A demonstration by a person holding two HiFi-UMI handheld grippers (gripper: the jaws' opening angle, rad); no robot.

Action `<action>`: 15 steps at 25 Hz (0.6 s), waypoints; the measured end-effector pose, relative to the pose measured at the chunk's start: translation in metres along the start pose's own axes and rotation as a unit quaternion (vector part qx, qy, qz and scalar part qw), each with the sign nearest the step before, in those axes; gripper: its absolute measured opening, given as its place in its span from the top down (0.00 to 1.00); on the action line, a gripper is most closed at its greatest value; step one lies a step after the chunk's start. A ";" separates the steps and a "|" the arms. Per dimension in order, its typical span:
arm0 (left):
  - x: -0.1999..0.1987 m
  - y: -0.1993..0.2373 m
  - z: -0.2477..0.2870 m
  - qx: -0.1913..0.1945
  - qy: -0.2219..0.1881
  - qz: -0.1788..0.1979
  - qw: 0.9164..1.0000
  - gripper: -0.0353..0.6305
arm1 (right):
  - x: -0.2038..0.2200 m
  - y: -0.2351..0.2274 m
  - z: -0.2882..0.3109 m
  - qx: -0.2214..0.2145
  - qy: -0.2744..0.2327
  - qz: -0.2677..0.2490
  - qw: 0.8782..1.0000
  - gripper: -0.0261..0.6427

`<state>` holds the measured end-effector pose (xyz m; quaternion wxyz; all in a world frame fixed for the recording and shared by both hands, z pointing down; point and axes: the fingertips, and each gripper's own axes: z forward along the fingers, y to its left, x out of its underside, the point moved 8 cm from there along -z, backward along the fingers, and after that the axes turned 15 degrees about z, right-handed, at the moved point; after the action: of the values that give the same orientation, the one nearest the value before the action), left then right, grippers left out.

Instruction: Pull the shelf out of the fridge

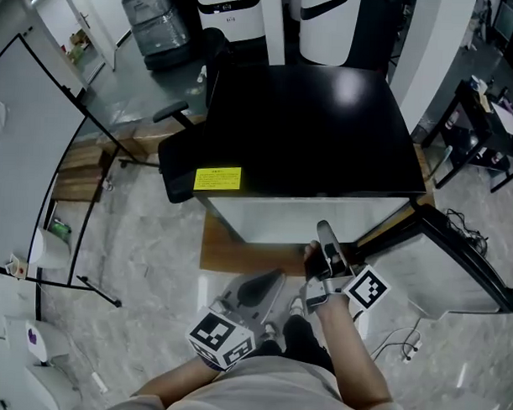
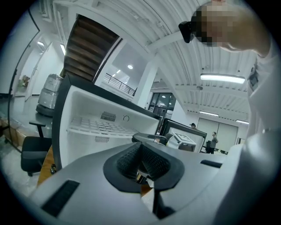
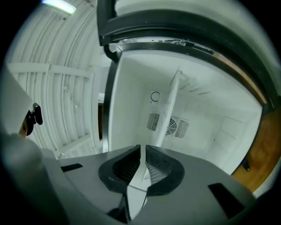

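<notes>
Overhead, the right gripper (image 1: 324,234) meets the open fridge (image 1: 310,126) at 12 o'clock, with the left gripper (image 1: 269,283) at its 8 o'clock. Left gripper view: jaws closed, empty, white shelf (image 2: 99,126) inside at 10 o'clock. Right gripper view: jaws clamped on the shelf's edge

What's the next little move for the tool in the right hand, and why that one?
Probably a slow, straight pull of the right gripper back toward the person, in line with the shelf. Its jaws are shut on the shelf's front edge, the shelf sits inside the open fridge, and the left gripper is shut on nothing, held back from the fridge.
</notes>
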<state>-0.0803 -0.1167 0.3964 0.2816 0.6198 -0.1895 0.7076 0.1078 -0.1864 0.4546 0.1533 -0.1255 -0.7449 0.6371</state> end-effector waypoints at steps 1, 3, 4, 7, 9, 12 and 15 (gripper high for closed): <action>0.001 0.002 0.004 -0.002 0.003 -0.001 1.000 0.94 | -0.003 -0.005 0.007 0.001 -0.004 0.007 1.000 0.93; 0.003 0.006 0.008 -0.008 0.009 -0.004 1.000 0.94 | -0.007 -0.017 0.019 0.013 -0.012 0.019 1.000 0.93; 0.004 0.007 0.010 -0.011 0.013 -0.006 1.000 0.94 | -0.007 -0.022 0.023 0.022 -0.016 0.024 0.999 0.93; 0.010 0.012 0.014 -0.017 0.022 -0.013 1.000 0.94 | -0.005 -0.032 0.032 0.033 -0.017 0.037 0.999 0.92; 0.013 0.014 0.016 -0.020 0.027 -0.017 0.999 0.94 | -0.006 -0.034 0.038 0.025 -0.014 0.044 0.999 0.88; 0.016 0.015 0.018 -0.022 0.033 -0.023 0.999 0.94 | -0.009 -0.036 0.050 0.015 -0.014 0.056 0.998 0.84; 0.019 0.018 0.019 -0.023 0.035 -0.026 0.999 0.94 | -0.012 -0.039 0.061 0.013 -0.017 0.059 0.998 0.84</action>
<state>-0.0784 -0.1393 0.4193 0.3203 0.5929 -0.1797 0.7166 0.0959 -0.2527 0.4839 0.1045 -0.1567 -0.7303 0.6567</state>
